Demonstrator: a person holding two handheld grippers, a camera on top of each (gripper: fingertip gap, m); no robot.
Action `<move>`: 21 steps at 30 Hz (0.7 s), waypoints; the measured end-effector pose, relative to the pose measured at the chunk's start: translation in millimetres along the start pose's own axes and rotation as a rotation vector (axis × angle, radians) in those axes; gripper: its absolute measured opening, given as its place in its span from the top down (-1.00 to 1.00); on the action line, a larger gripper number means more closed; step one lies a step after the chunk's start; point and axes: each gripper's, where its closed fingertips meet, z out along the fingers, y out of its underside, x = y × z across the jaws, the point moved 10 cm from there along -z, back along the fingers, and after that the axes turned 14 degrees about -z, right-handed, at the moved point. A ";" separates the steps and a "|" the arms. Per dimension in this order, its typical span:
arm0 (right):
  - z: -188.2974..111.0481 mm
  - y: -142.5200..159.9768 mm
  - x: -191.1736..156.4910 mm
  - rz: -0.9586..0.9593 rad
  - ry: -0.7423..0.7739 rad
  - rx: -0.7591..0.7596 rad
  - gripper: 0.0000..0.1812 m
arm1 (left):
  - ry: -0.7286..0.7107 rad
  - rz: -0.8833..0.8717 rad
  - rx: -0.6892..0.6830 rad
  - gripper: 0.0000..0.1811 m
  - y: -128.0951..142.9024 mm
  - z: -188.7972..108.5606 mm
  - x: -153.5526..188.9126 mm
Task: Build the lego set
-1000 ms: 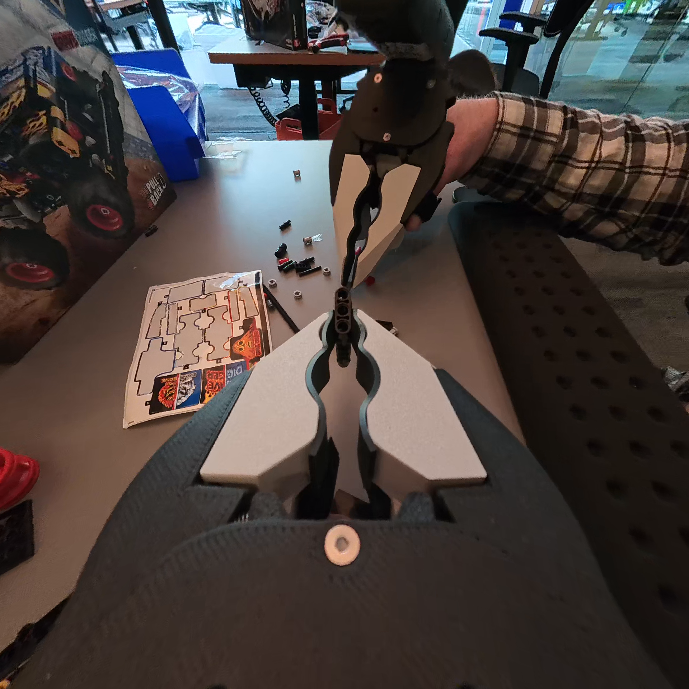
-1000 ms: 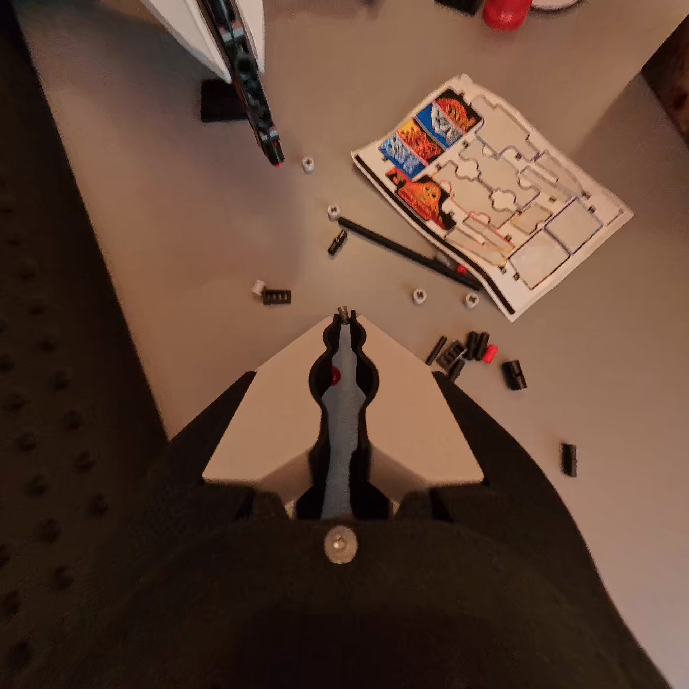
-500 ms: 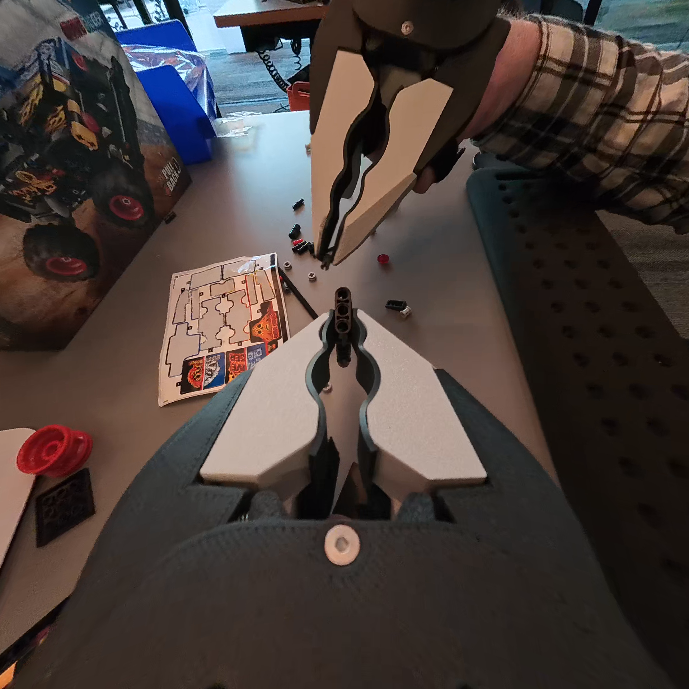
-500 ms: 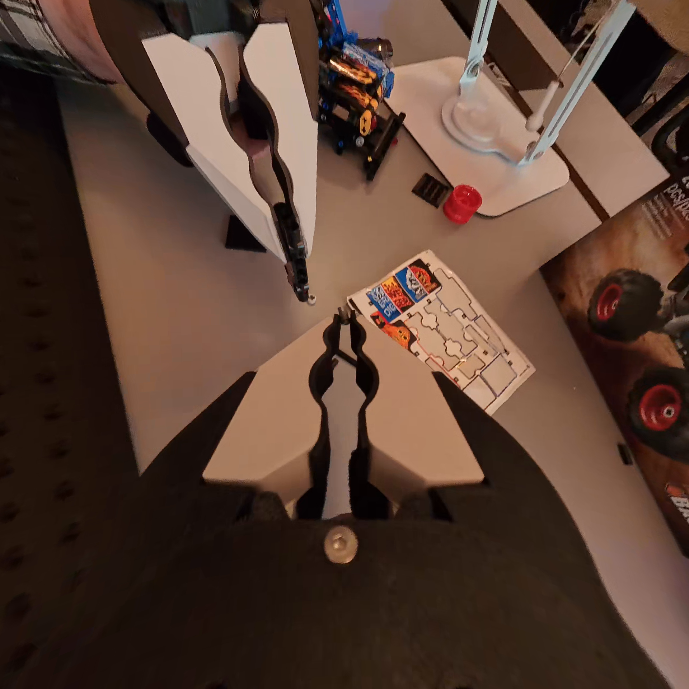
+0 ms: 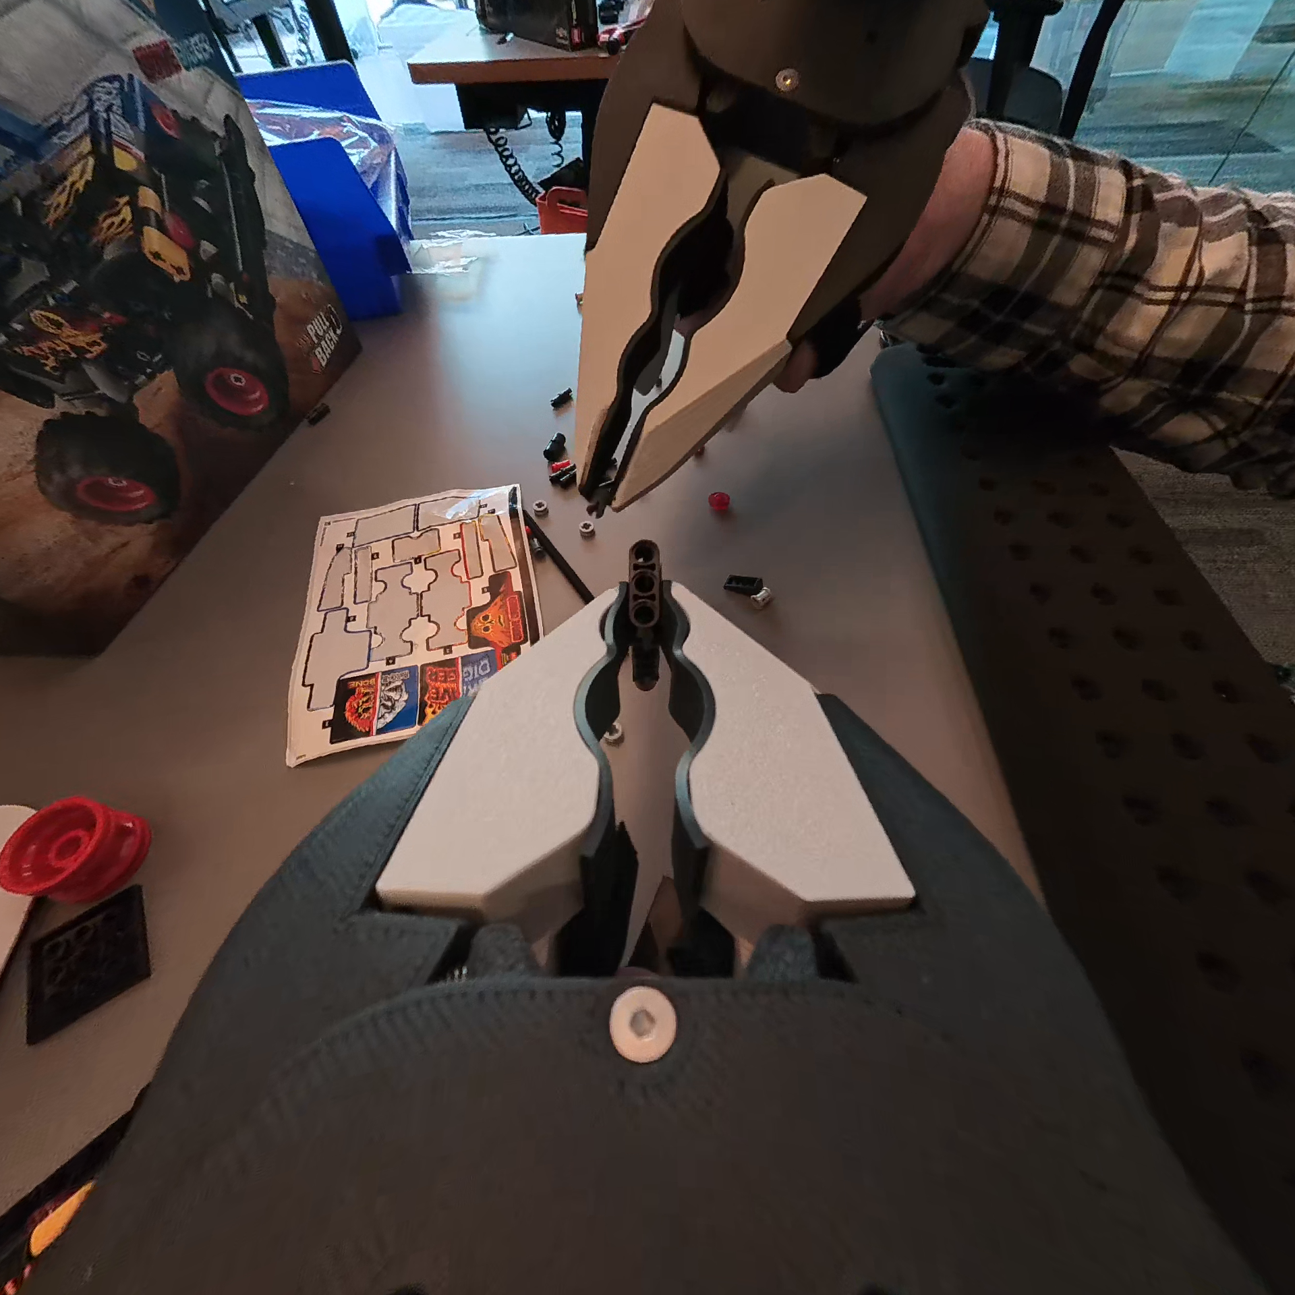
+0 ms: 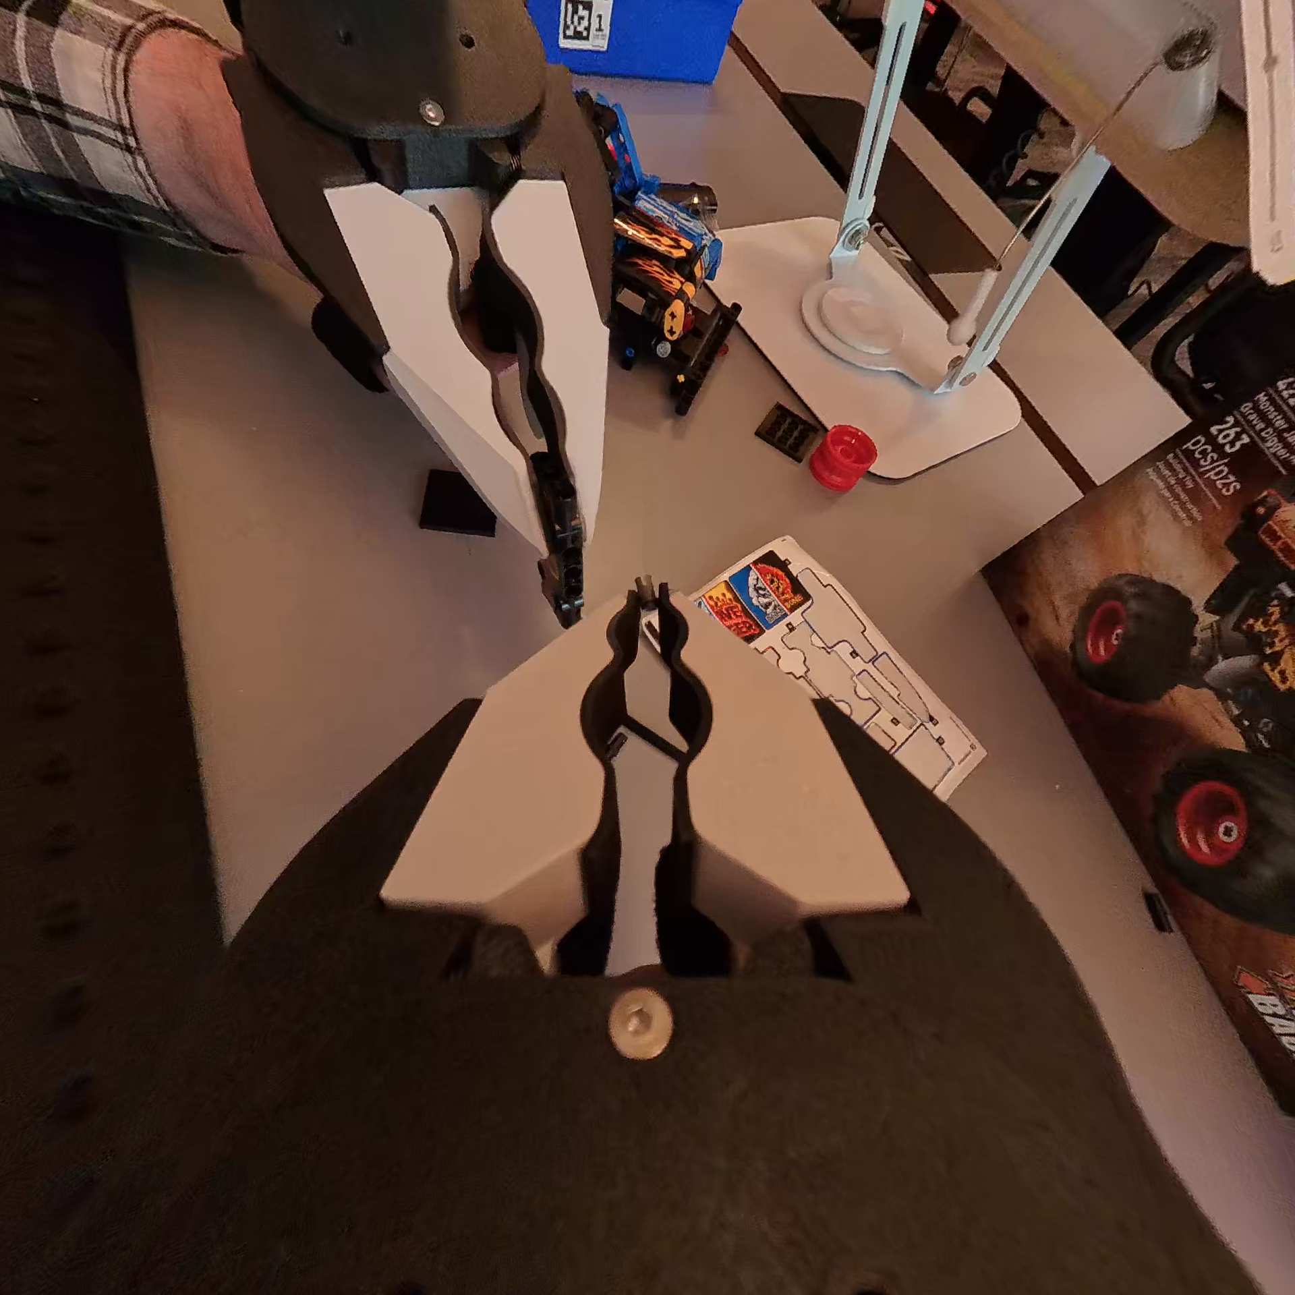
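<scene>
My left gripper is shut on a black beam with holes, which sticks out past its tips. My right gripper is shut on a small grey peg. In the left wrist view the right gripper points down at the table just beyond the beam, a short gap apart. In the right wrist view the left gripper holds the beam with its end just left of my peg. A partly built blue and black truck stands behind.
A sticker sheet lies on the grey table. Small loose parts, a red stud and a black axle are scattered near it. The set's box, a red wheel hub, a black plate and a white lamp base stand around. Both grippers' tips are close together, under 4 cm apart.
My right gripper has risen from the table with the grey peg and swung toward the left gripper. The beam and the peg are now close together.
</scene>
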 end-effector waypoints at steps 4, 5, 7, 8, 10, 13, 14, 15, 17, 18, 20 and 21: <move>-1.7 -4.7 -3.8 -0.039 0.008 0.002 0.98 | -0.010 0.018 0.009 0.93 -0.2 0.4 0.1; -1.9 -5.8 -4.8 -0.053 0.012 -0.002 0.98 | -0.011 0.019 0.008 0.93 -0.1 0.6 0.1; -2.3 -8.6 -6.5 -0.069 0.013 0.000 0.98 | -0.016 0.023 0.001 0.93 0.8 1.3 -0.3; -2.3 -10.2 -7.2 -0.078 0.016 -0.001 0.98 | -0.023 0.028 -0.006 0.93 1.4 1.7 -0.7; -1.6 -13.8 -9.1 -0.098 0.016 -0.008 0.98 | -0.033 0.039 -0.018 0.93 2.0 2.5 -0.9; 2.0 -18.9 -12.3 -0.123 0.007 -0.014 0.97 | -0.039 0.053 -0.034 0.93 2.6 3.6 0.1; 3.3 -20.0 -13.4 -0.127 0.002 -0.014 0.97 | -0.042 0.059 -0.042 0.93 2.8 4.0 0.7; 4.5 -20.6 -14.2 -0.126 -0.003 -0.013 0.97 | -0.047 0.065 -0.056 0.93 3.2 4.4 1.1; 6.9 -19.1 -15.3 -0.121 -0.013 -0.017 0.97 | -0.056 0.082 -0.091 0.93 4.3 5.5 2.3; 7.9 -17.6 -15.9 -0.118 -0.018 -0.016 0.97 | -0.054 0.087 -0.108 0.93 5.2 6.3 3.1; 9.1 -15.4 -17.3 -0.104 -0.034 -0.003 0.97 | -0.050 0.084 -0.134 0.93 6.2 7.8 4.5; 9.6 -14.6 -17.9 -0.099 -0.039 -0.001 0.97 | -0.050 0.086 -0.144 0.93 6.6 8.5 5.1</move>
